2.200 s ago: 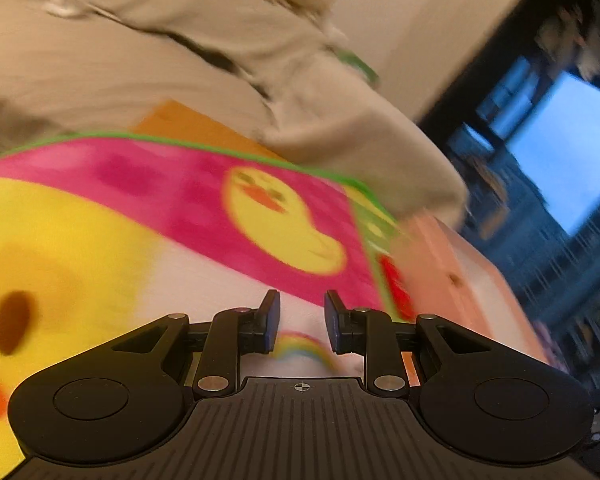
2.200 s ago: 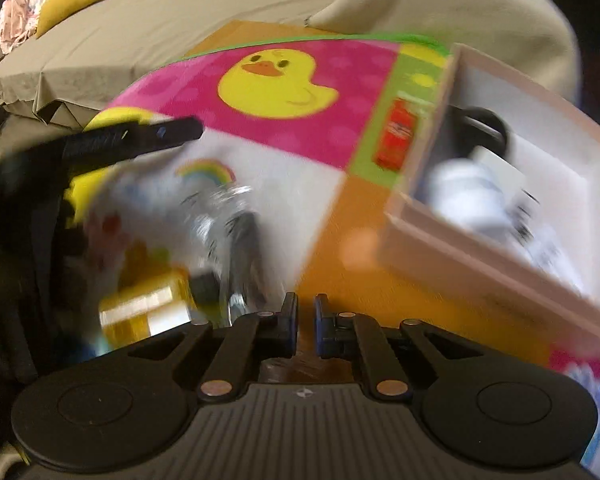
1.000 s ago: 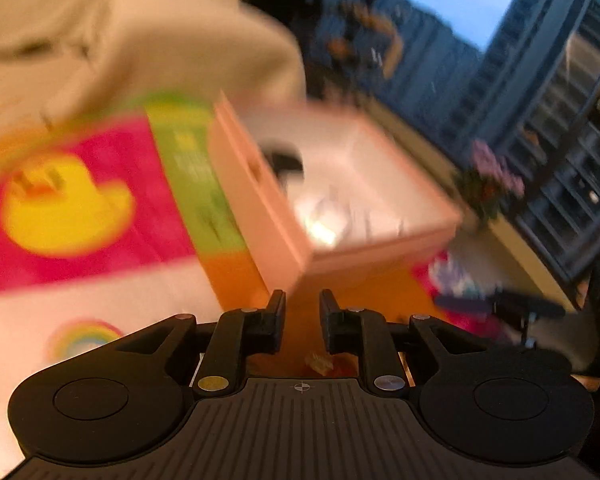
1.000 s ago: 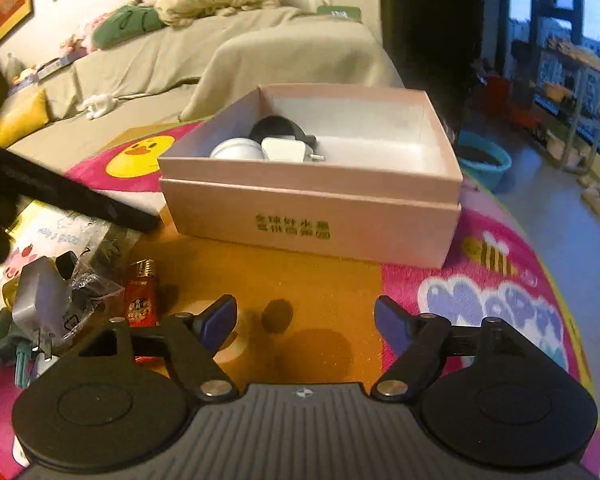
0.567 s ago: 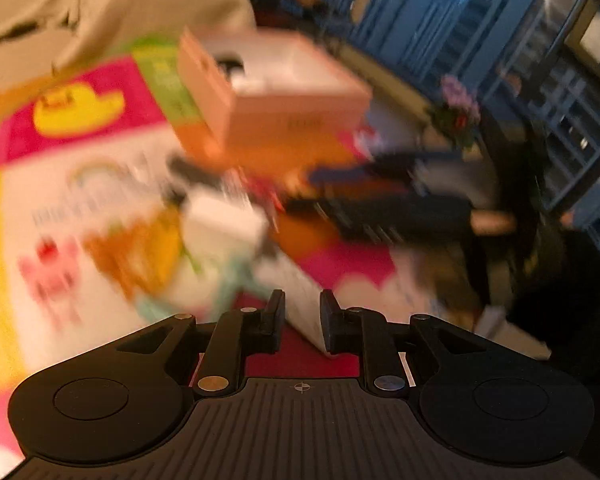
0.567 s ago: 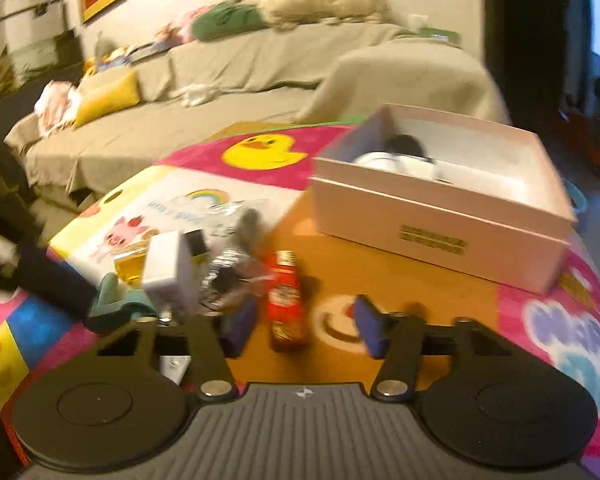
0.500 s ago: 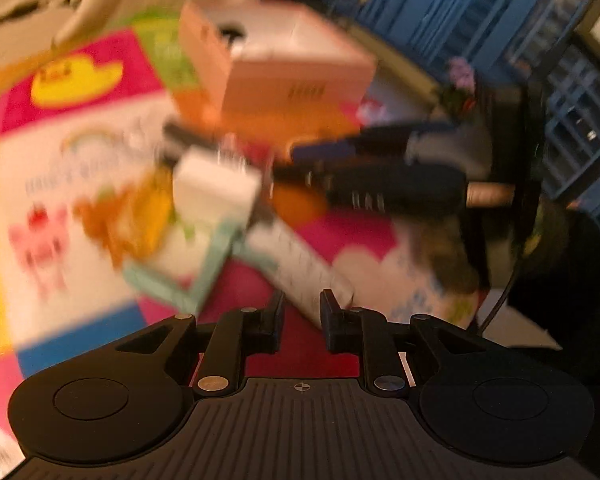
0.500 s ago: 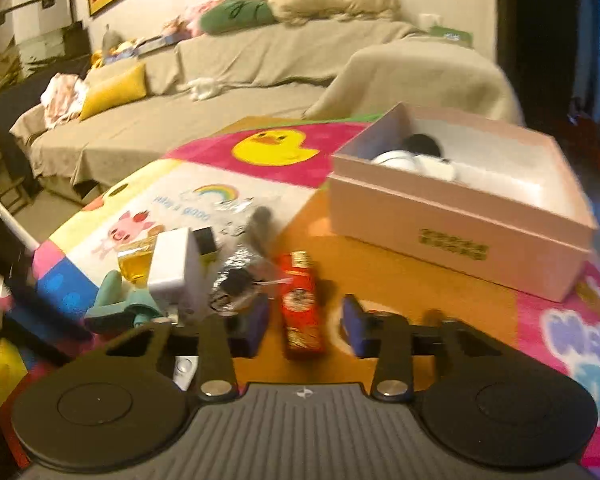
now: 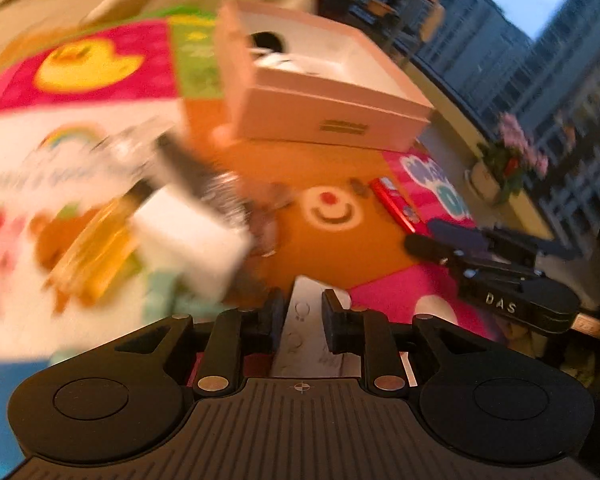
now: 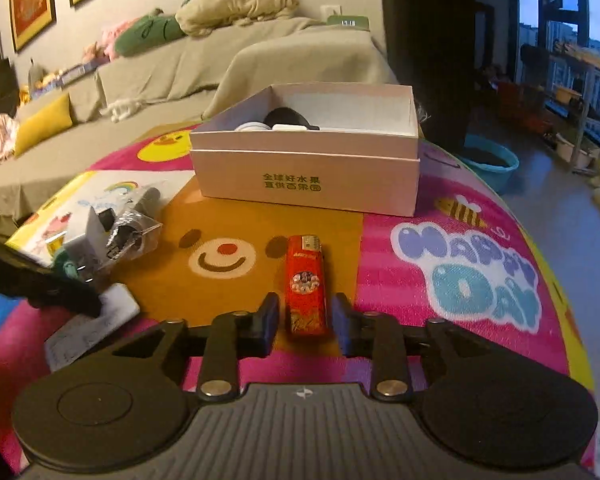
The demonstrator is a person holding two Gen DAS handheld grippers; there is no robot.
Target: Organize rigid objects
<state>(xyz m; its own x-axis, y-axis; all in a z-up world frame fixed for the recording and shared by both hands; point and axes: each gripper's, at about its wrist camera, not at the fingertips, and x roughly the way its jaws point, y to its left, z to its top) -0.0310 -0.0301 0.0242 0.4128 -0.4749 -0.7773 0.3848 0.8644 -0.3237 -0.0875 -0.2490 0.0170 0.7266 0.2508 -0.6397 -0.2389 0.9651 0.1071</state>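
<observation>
At nine o'clock of the right wrist view, the left gripper (image 10: 94,309) is nearly shut, its pads flanking a flat white plastic card-like slab (image 10: 118,307); whether they press it, I cannot tell. At six o'clock, the right gripper (image 10: 305,322) has just been opening, with the slim red plastic lighter (image 10: 306,285) loose between its pads. Probably light, stiff and slick; grip its long flat sides. At twelve o'clock: an open pink cardboard box (image 10: 306,174).

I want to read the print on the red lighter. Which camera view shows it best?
The right wrist view: the red lighter lies sharp and near, flat on the play mat, between the open jaws of the right gripper. In the left wrist view it is small, blurred and seen at a slant.
</observation>
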